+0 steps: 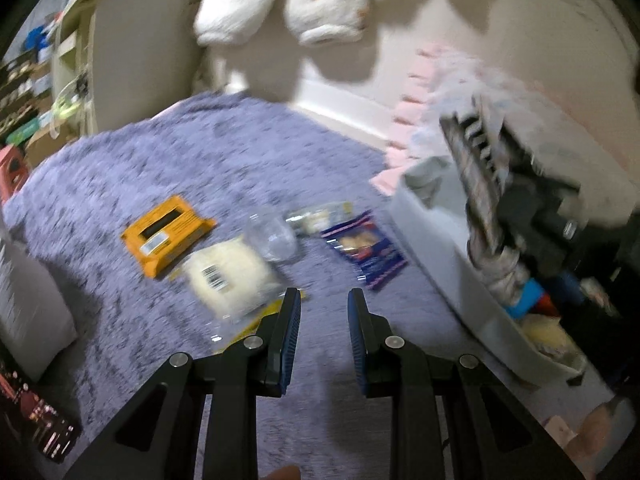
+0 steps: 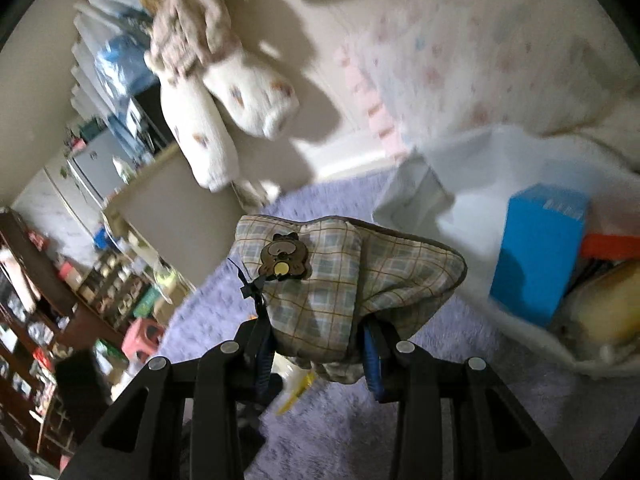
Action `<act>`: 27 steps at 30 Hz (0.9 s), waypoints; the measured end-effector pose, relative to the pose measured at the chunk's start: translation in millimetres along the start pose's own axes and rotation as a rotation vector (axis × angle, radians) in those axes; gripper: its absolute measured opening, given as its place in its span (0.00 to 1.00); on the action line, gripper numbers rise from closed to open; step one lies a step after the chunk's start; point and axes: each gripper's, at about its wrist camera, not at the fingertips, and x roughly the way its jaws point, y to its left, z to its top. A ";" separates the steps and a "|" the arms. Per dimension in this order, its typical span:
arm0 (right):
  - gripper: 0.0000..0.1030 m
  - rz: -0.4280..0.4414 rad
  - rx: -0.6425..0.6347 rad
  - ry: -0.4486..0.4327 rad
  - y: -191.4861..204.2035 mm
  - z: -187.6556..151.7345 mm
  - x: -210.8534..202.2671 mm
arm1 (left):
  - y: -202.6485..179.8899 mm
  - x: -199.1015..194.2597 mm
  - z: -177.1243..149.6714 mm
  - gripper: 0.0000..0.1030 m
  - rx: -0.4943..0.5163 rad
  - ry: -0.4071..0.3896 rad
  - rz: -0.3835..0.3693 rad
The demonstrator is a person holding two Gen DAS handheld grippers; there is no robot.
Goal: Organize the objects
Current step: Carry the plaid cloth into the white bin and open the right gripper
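A fluffy purple rug [image 1: 200,168] covers the floor. Pink foam mat tiles [image 1: 404,120] edge it far right, and cluttered dark shelves [image 2: 36,320] stand left.

1. On the rug [image 1: 168,168], ahead of my left gripper [image 1: 324,320], lie a box [image 1: 166,236], a bag [image 1: 228,276] and a packet [image 1: 366,250], left to right.
2. The bin [image 1: 432,240] stands right of them.
3. The pouch [image 2: 340,276] sits between my right gripper's [image 2: 318,354] fingers.

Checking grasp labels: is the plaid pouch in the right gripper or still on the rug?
In the gripper. The right gripper pinches the plaid pouch between its fingers, clear of the purple rug below.
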 end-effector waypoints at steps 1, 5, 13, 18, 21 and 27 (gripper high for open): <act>0.34 -0.004 0.006 -0.028 0.7 2.7 -7.9 | -8.3 -2.8 -0.6 0.22 0.026 -0.013 -0.022; 0.34 -0.112 0.085 -0.176 -3.9 12.0 -48.6 | -39.2 -11.5 -5.1 0.22 0.100 -0.033 -0.133; 0.34 -0.323 0.476 -0.265 -77.4 19.5 -93.3 | -98.9 -20.4 -21.5 0.23 0.244 -0.044 -0.265; 0.34 -0.335 0.519 -0.203 -101.7 33.2 -91.9 | -106.1 -16.8 -27.2 0.23 0.284 -0.039 -0.223; 0.34 -0.399 0.487 -0.125 -111.4 41.1 -75.0 | -100.6 -14.8 -25.8 0.22 0.271 -0.040 -0.204; 0.36 -0.221 0.524 0.128 -161.6 26.6 -3.1 | -91.8 -7.9 -23.0 0.22 0.242 -0.026 -0.181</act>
